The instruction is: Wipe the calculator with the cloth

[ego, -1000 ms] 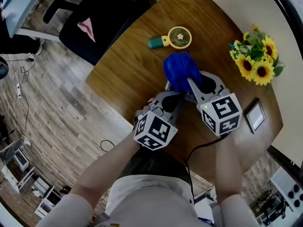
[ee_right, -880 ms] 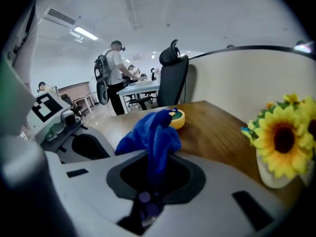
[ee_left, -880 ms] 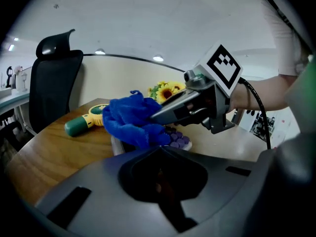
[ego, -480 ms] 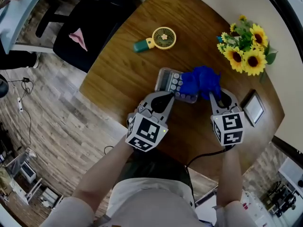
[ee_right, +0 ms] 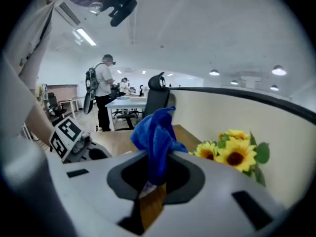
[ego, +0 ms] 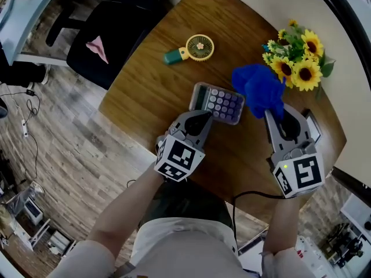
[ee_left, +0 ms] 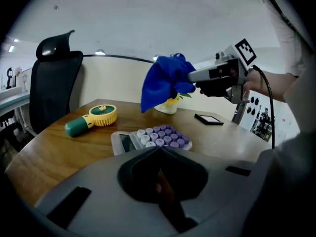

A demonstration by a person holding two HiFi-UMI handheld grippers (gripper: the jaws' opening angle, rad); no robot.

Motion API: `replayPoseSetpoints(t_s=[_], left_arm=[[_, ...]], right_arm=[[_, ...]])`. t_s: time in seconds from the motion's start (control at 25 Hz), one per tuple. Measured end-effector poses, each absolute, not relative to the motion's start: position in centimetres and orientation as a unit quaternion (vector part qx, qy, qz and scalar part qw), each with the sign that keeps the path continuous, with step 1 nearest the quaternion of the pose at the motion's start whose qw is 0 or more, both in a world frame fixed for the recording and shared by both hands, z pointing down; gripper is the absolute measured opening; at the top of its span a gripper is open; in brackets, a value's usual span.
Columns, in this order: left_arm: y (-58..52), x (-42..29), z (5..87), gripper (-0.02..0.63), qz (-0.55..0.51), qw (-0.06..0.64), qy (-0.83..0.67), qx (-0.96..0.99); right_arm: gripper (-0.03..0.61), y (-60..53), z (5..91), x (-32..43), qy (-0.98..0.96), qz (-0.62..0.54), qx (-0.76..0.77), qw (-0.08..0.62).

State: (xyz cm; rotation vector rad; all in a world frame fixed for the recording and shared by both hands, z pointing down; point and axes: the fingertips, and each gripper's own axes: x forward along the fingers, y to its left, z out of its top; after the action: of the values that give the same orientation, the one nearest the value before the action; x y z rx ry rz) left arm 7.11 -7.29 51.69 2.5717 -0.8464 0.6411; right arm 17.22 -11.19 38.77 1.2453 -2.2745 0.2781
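On the wooden tabletop (ego: 151, 86) the calculator (ego: 219, 103) is laid near the middle, its long axis roughly parallel to the near edge. The left gripper (ego: 200, 119) is parked just beside its near side, jaws closed on nothing. The cloth (ego: 258, 88) is clamped in the right gripper (ego: 271, 113), raised off the keypad end toward the sunflowers (ego: 298, 62). A move back toward the left gripper is judged needed.

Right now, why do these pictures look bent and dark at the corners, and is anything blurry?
Head view: the wide lens curves the table edge, everything sharp. Left gripper view: black corners, the calculator crisp. Right gripper view: ceiling lamps glare, the cloth close and slightly soft.
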Motion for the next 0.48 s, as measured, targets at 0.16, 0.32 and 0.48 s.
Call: replayPoseSetpoints(t_s=[0.16, 0.32, 0.48], left_arm=[[-7.3, 7.1, 51.6, 0.002, 0.227, 0.176, -0.299, 0.91], [-7.3, 7.2, 51.6, 0.0, 0.227, 0.17, -0.303, 0.91], [-7.4, 7.3, 51.6, 0.002, 0.226, 0.169, -0.305, 0.91]], right_arm=[[0.061, -11.6, 39.0, 11.5, -0.877, 0.087, 0.394, 0.262], [0.061, -11.9, 43.6, 7.4, -0.888, 0.12, 0.345, 0.278], [0.057, -11.5, 48.3, 6.2, -0.876, 0.155, 0.319, 0.327]])
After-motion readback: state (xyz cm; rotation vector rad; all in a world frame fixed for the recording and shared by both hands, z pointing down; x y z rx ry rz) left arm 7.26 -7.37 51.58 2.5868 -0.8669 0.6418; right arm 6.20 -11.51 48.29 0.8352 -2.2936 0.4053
